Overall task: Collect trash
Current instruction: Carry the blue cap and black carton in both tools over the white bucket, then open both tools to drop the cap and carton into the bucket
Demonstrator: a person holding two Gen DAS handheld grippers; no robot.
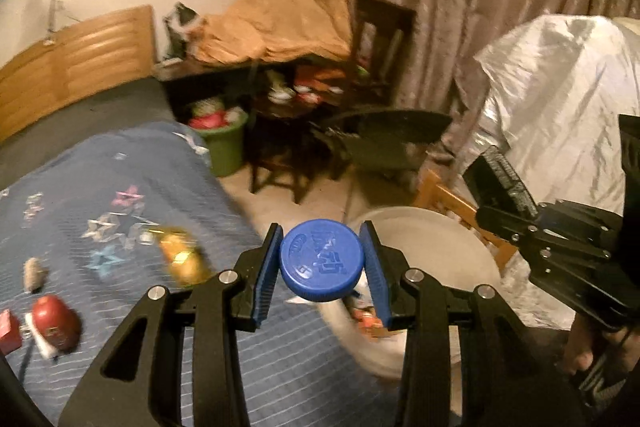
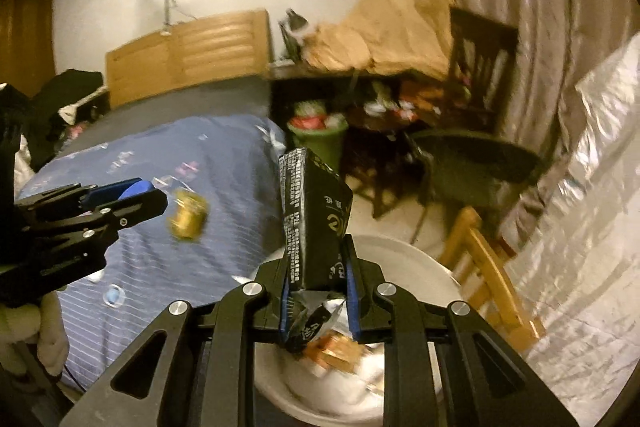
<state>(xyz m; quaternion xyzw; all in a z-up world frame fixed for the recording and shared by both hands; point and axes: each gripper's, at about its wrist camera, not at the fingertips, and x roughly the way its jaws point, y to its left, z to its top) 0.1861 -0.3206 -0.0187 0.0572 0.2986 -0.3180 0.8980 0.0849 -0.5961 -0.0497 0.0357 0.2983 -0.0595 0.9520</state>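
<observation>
My left gripper [image 1: 322, 259] is shut on a blue bottle cap [image 1: 321, 258], held above the bed edge beside a white bin [image 1: 432, 227]. My right gripper [image 2: 316, 267] is shut on a crumpled black carton [image 2: 314, 215], held over the white bin [image 2: 408, 263], which holds wrappers [image 2: 332, 347]. The left gripper also shows at the left of the right wrist view [image 2: 132, 195]. The right gripper shows at the right of the left wrist view [image 1: 504, 187]. A gold wrapper [image 1: 182, 259] and a red item [image 1: 56, 321] lie on the blue bedspread [image 1: 160, 179].
A green bin [image 1: 224, 143] full of rubbish stands by the bed's far corner. Dark wooden chairs [image 1: 380, 39], a cluttered table, a low wooden stool [image 2: 484, 267] and a silver-covered object [image 1: 560, 99] crowd the right side. Curtains hang behind.
</observation>
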